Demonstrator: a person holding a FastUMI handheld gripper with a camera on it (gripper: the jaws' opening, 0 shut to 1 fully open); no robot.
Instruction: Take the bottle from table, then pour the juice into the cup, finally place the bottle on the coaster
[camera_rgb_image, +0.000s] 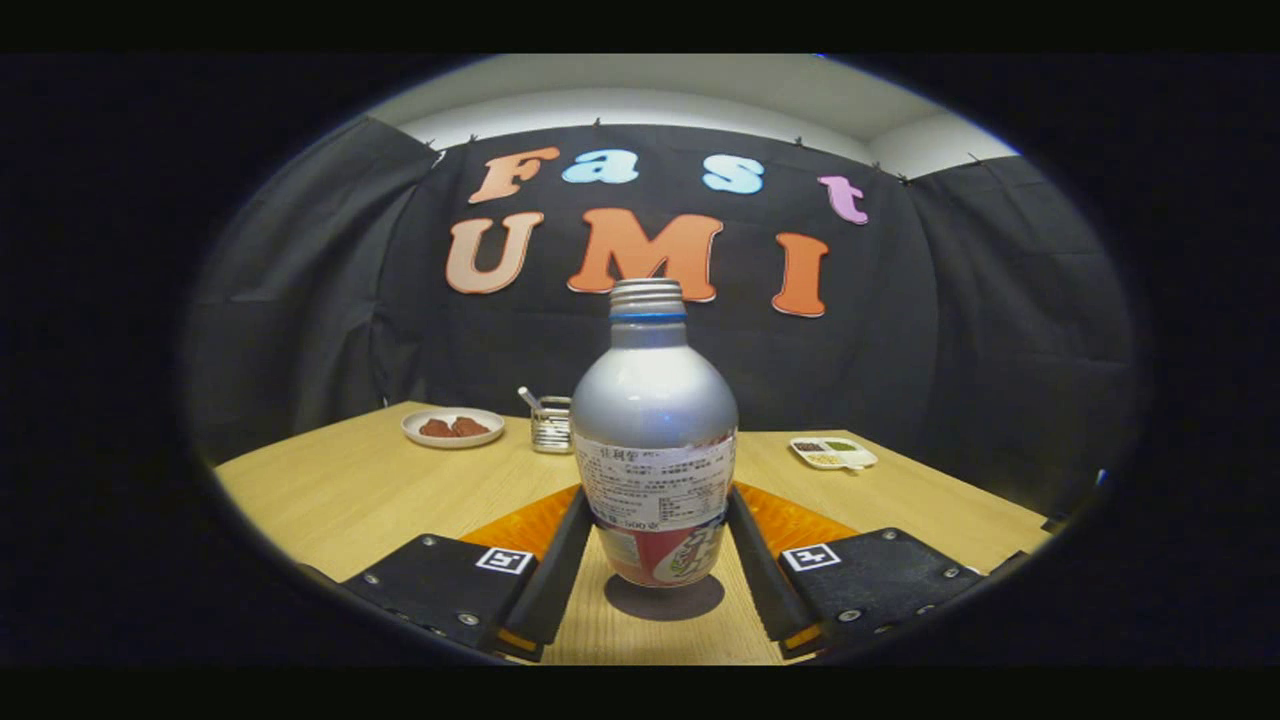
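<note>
— Gripping anything yet?

— My gripper has both fingers against the label of the aluminium juice bottle, clenched on its lower body; it stands upright between them on the wooden table, on a dark round coaster

— How will it handle?

— Smooth metal, likely slippery; stiff, probably heavy if full. Its cap looks off, so I'd keep it level

— Anything around?

— Beyond my fingers, left: a plate of reddish food and a small glass jar with a spoon. Right: a divided snack tray. All well apart, nothing blocking
</note>
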